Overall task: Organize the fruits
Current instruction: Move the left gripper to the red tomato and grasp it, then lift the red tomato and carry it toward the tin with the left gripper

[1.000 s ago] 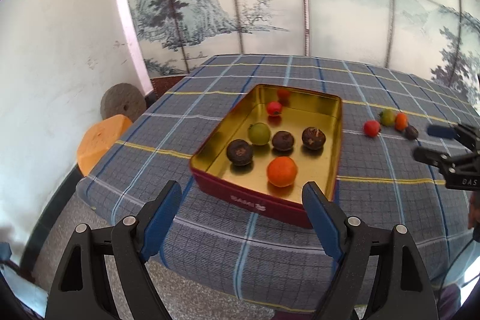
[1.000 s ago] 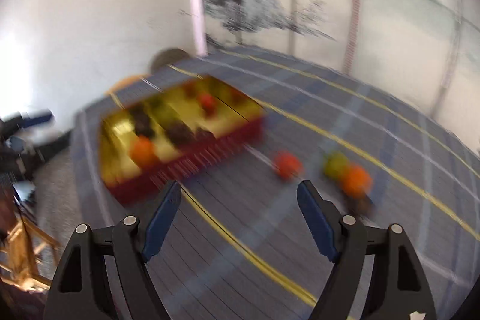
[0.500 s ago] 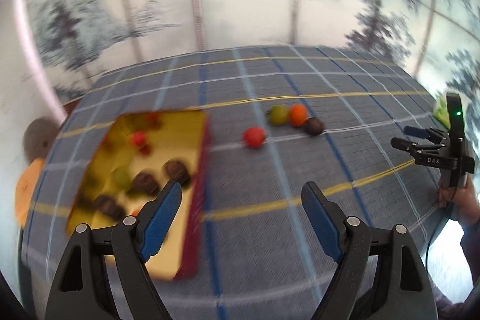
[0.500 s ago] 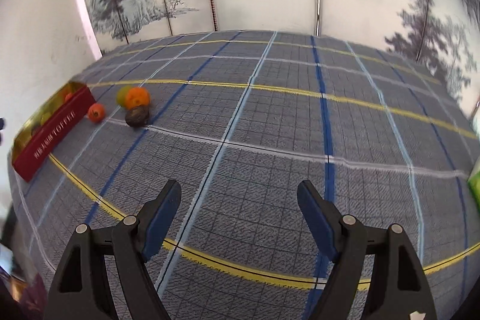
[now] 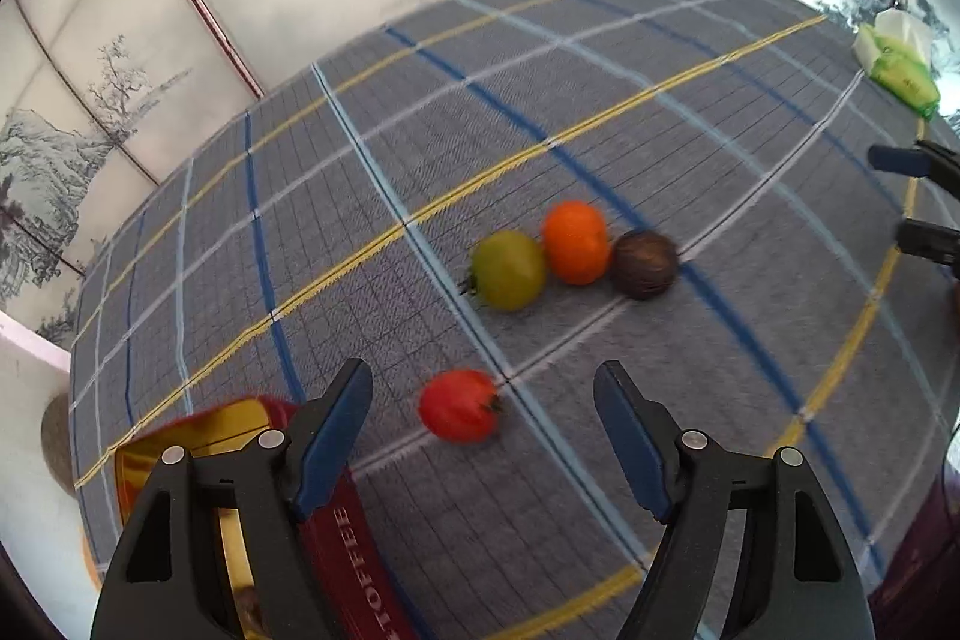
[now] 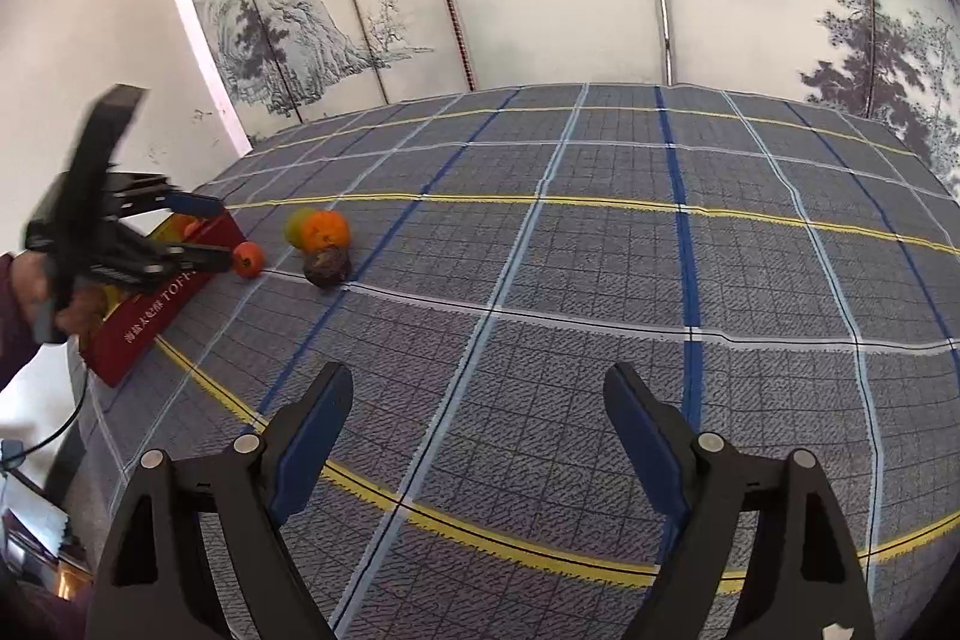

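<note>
**Q:** What has just changed?

**A:** My left gripper (image 5: 483, 412) has swung off the tin (image 5: 336, 538). A second ago I looked straight down into it from the near side; now only its red corner shows at lower left, and the loose fruit fills the view. My right gripper (image 6: 477, 421) has turned too: from a blurred close view of the tin to open tablecloth (image 6: 600, 280), with the fruit far off to its left.

**Q:** Meaning for the task?

**A:** My reading: the left side is lining up the next pick. Four fruits are not yet in the tin.

**Q:** Where is the nearest one against your fingers?

**A:** The red tomato (image 5: 459, 413) lies on the cloth between my two left fingers, a little nearer the left one, not touched by either. Beyond it, in a touching row: green tomato (image 5: 507, 269), orange (image 5: 575, 242), dark brown fruit (image 5: 644, 263).

**Q:** Finger state?

**A:** Left jaws spread wide, nothing held. Right jaws also wide and empty, hovering over bare cloth, well apart from all the fruit.

**Q:** Anything else?

**A:** The view is blurred by motion. From the right view, the red tomato sits just beside the tin's corner, so it is a short carry.
</note>
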Motion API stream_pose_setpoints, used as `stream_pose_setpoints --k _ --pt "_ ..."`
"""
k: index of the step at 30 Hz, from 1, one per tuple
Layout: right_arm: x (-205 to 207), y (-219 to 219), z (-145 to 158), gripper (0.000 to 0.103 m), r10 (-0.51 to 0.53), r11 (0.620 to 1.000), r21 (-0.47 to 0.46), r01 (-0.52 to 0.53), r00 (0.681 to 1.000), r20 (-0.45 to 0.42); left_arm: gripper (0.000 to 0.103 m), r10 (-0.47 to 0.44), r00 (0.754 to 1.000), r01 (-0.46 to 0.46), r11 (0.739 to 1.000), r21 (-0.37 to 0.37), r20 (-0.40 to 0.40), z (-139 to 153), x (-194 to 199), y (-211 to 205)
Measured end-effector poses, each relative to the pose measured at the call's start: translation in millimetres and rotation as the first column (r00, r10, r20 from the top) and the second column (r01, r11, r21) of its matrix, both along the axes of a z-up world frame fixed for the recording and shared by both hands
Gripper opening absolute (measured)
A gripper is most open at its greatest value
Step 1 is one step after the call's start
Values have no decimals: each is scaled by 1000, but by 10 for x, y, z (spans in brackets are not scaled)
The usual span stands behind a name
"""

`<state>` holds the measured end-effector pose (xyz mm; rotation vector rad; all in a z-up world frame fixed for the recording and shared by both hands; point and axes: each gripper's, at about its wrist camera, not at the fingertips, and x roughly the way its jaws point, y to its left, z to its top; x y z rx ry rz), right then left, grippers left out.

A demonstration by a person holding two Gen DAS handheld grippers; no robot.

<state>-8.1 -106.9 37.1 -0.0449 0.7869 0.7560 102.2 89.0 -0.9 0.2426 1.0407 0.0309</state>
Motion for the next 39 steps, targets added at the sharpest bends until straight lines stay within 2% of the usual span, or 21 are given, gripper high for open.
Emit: stream_pose_setpoints --k 2,4,7,8,9,11,13,16,20,23,27,32,39 --pt "-3 5 1 86 9 1000 5 -8 1000 -4 76 12 1000 -12 1000 -3 -27 -94 45 76" --pt "3 1 1 86 14 1000 11 -14 1000 -8 70 20 999 -21 1000 -8 -50 -156 66 114" --pt "8 -7 4 86 15 1000 19 -15 1000 -9 55 18 996 -17 1000 16 -89 -255 115 88" --pt "9 -10 3 87 14 1000 20 -14 1000 -9 45 20 994 -18 1000 19 -107 -296 136 74" --pt "9 -12 4 87 13 1000 21 -13 1000 -9 35 20 995 -19 1000 14 -93 -282 125 66" --pt "7 -19 8 89 10 1000 26 -9 1000 -8 35 30 996 -26 999 41 -86 -283 101 40" --pt "7 -26 11 92 6 1000 28 -6 1000 -6 35 76 994 -73 996 51 -72 -279 26 -1" --pt "16 -25 12 92 3 1000 25 -3 1000 -8 35 173 985 -173 983 -61 -16 -160 -204 -73" --pt "30 -13 4 92 1 1000 14 -1 1000 -11 35 292 956 -280 935 -219 24 -25 -643 -291" --pt "31 12 -6 93 1 1000 -5 -1 1000 -12 35 338 940 -309 903 -300 50 36 -917 -411" --pt "30 52 -18 93 2 1000 -31 -2 1000 -10 35 372 922 -326 895 -305 106 183 -1177 -494" --pt "30 76 -35 93 -4 998 -57 4 1000 -7 35 406 905 -344 874 -342 128 306 -1370 -435" --pt "49 119 -64 93 -7 996 -92 6 1000 -11 35 449 879 -381 863 -333 159 380 -1513 -311"
